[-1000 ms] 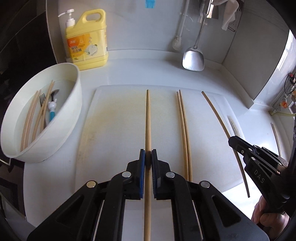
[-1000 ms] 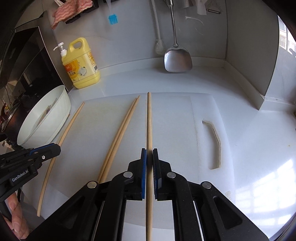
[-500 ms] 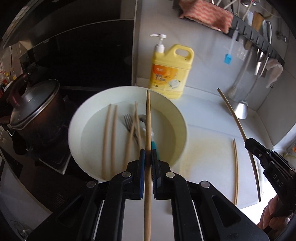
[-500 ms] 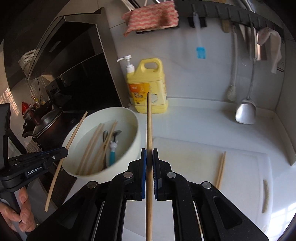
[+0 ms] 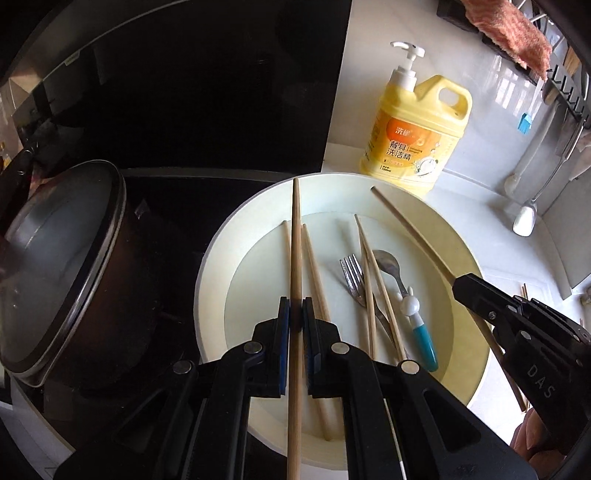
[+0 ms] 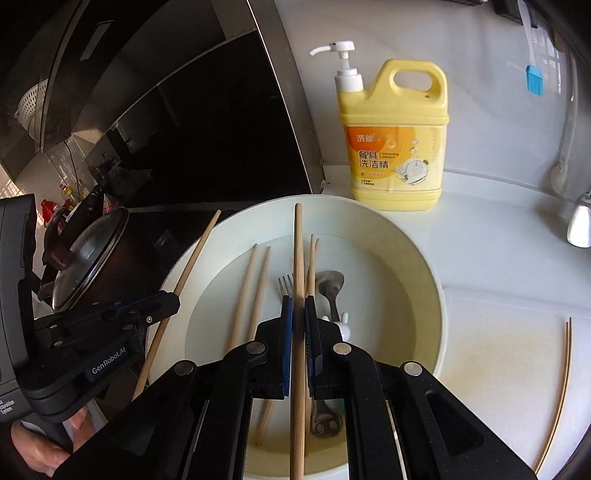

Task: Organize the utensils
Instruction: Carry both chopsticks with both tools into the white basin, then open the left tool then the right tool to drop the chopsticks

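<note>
Left wrist | left gripper (image 5: 295,308) pinching chopstick (image 5: 295,236) | over bowl (image 5: 461,354)

- I see a white bench (image 6: 491,206) meeting a pale wall (image 6: 480,33), both bright with daylight.
- At the bench's left edge sits a dark stove area with a lidded pot (image 5: 55,266).
- A glossy black panel (image 5: 207,85) rises behind it.
- A rail with a pink cloth (image 5: 509,33) hangs on the wall.

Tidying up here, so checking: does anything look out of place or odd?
One thing: a pair of chopsticks lies alone on the cutting board, apart from the other utensils in the white bowl. Nothing looks spilled or damaged.
</note>
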Demonstrator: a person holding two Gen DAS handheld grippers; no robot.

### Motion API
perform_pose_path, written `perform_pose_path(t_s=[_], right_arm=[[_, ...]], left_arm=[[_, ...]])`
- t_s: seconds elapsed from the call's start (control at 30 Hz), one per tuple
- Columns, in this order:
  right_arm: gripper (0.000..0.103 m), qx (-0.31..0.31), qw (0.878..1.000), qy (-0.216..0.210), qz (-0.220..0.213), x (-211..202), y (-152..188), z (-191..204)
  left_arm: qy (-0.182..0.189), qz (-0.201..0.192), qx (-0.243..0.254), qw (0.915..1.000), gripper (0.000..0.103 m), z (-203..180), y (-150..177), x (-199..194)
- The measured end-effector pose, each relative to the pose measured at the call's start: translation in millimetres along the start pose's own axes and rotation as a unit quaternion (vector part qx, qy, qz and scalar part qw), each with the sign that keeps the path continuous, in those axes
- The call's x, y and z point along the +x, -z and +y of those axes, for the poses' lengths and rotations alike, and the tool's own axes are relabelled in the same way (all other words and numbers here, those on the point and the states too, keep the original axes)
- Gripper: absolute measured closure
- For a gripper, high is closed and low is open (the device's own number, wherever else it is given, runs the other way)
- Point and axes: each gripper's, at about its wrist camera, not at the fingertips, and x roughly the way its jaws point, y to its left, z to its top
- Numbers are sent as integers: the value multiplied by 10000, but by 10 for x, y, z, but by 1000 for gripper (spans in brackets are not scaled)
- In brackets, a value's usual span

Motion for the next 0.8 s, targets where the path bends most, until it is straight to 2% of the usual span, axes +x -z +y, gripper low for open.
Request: perform_pose_path(t_s=[0.33,0.5,0.53,0.6,0.63,0.67,0.73,0.8], right_arm=[[97,-189,9982,28,573,409,-44,84],[97,-160,9977,57,659,416,-48,8],[95,-128,9978,62,644,393,-47,-15],[92,-44,9981,72,610,356,-42,-60],[89,-7,9982,82,586,337,-46,-72],[86,16,9984,103,548,309,-43,-88],[75,37,9989,151,446,231,-28,-131],[72,69,9992,190,358,157,-24,-171]], left_arm=[[-82,307,-9,9995,95,-24,-41,335],[-232,510,-81,9984,95,-18,-31,467],[-254,508,-81,9984,90,-17,-27,470],[-361,440,-63,9984,63,-15,-22,424],[-452,349,-66,9983,33,-11,-23,377],[-522,215,-81,9984,21,-1,-17,311],[-579,41,-33,9983,20,11,-17,214],[-720,67,82,9973,18,2,-18,176]])
